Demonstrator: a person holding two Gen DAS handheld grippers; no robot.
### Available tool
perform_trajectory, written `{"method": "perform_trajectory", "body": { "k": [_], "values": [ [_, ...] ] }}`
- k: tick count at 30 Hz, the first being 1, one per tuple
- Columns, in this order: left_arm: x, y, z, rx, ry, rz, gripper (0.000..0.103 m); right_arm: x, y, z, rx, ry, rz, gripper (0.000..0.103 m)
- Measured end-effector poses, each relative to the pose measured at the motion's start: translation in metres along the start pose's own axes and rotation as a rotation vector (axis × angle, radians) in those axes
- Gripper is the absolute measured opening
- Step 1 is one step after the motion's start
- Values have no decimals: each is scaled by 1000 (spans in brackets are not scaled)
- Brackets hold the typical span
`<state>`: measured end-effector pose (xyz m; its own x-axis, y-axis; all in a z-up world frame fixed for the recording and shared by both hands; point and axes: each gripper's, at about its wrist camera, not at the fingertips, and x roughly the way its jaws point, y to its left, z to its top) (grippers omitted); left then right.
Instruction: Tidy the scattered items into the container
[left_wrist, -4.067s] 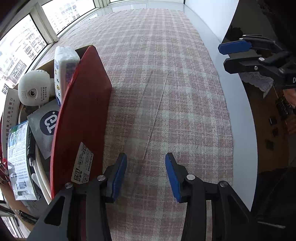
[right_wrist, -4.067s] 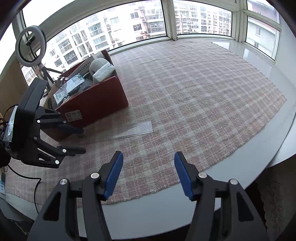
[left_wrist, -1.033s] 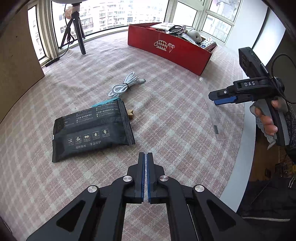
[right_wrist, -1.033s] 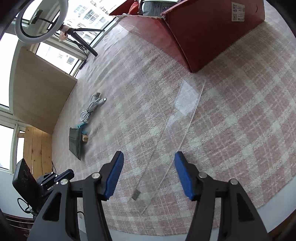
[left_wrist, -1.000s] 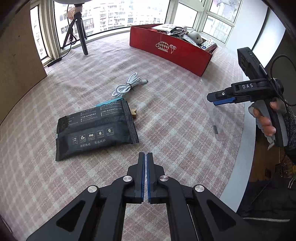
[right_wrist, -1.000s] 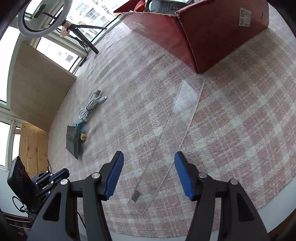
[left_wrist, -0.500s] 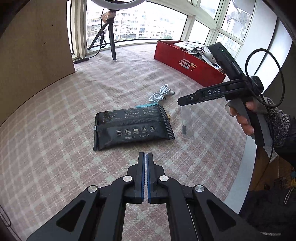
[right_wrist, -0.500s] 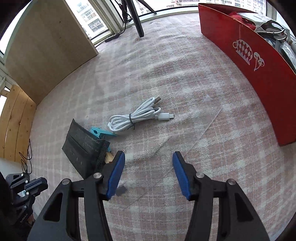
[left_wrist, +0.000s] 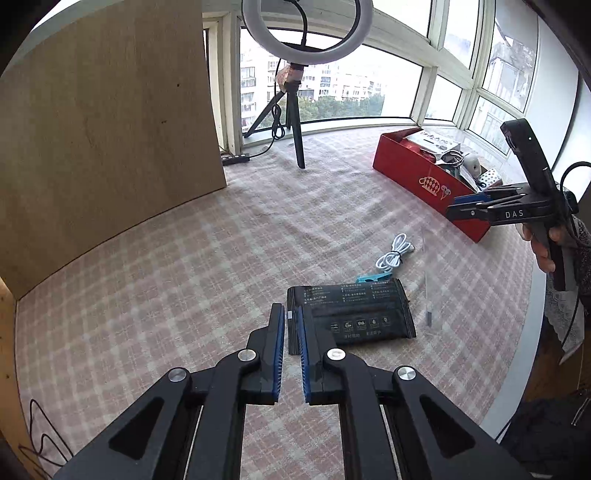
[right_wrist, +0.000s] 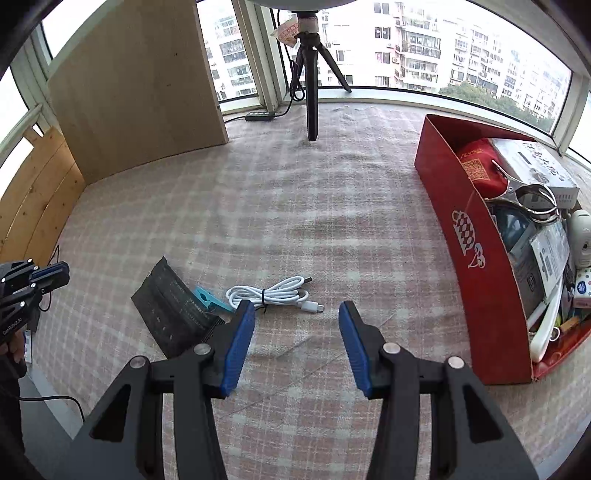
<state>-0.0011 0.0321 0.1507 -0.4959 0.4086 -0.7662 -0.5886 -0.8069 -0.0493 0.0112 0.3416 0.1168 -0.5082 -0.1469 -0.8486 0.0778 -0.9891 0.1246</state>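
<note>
left gripper tilts down, jaws parting, empty; right gripper angled down, jaws narrowing, empty

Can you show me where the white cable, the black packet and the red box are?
white cable (right_wrist: 275, 291), right wrist view, on the bundled coil.
black packet (left_wrist: 356, 314), left wrist view, on its printed face.
red box (right_wrist: 461, 236), right wrist view, on its long side wall.
</note>
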Motion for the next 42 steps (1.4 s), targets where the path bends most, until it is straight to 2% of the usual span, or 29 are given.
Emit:
{"method": "perform_trajectory", "body": {
  "k": [2, 4, 5, 6, 10, 14, 16, 20, 22, 24, 26, 29, 31, 33, 35, 39, 42],
  "values": [
    [-11, 6, 18, 11, -20, 35, 14, -9, 2, 19, -90, -17, 4, 47],
    [-14, 7, 28, 4, -14, 34, 26, -10, 9, 33, -209, -2, 14, 47],
    [-9, 6, 29, -14, 10, 19, 37, -7, 12, 34, -259, 19, 15, 47],
    [-5, 4, 28, -32, 32, 3, 39, -2, 15, 32, -305, 44, 12, 47],
    [30, -18, 5, -57, 140, -78, 39, 26, 26, 15, -465, 110, 5, 47],
    [70, -35, -25, -175, 267, -177, 39, 54, 29, 3, -533, 150, 45, 47],
    [85, -45, -33, -209, 308, -193, 39, 65, 30, 1, -572, 159, 56, 47],
    [97, -59, -37, -225, 342, -206, 39, 80, 36, 2, -653, 170, 91, 47],
    [95, -64, -35, -217, 344, -183, 39, 84, 38, 2, -697, 178, 103, 47],
    [90, -71, -27, -184, 324, -186, 39, 86, 40, 0, -746, 190, 115, 47],
    [89, -81, -14, -107, 299, -159, 39, 86, 38, -1, -768, 202, 114, 47],
    [98, -96, 9, 18, 274, -122, 39, 86, 21, 2, -655, 231, 106, 47],
    [110, -110, 23, 105, 267, -111, 40, 84, 5, 3, -533, 235, 89, 47],
    [126, -134, 33, 210, 267, -81, 40, 81, -16, 2, -349, 237, 70, 47],
    [143, -152, 41, 290, 277, -86, 40, 77, -42, -4, -137, 240, 92, 47],
    [176, -174, 45, 363, 330, -123, 40, 73, -90, -20, 246, 239, 158, 47],
    [191, -181, 44, 406, 361, -124, 40, 68, -101, -26, 340, 218, 183, 47]
  ]
}}
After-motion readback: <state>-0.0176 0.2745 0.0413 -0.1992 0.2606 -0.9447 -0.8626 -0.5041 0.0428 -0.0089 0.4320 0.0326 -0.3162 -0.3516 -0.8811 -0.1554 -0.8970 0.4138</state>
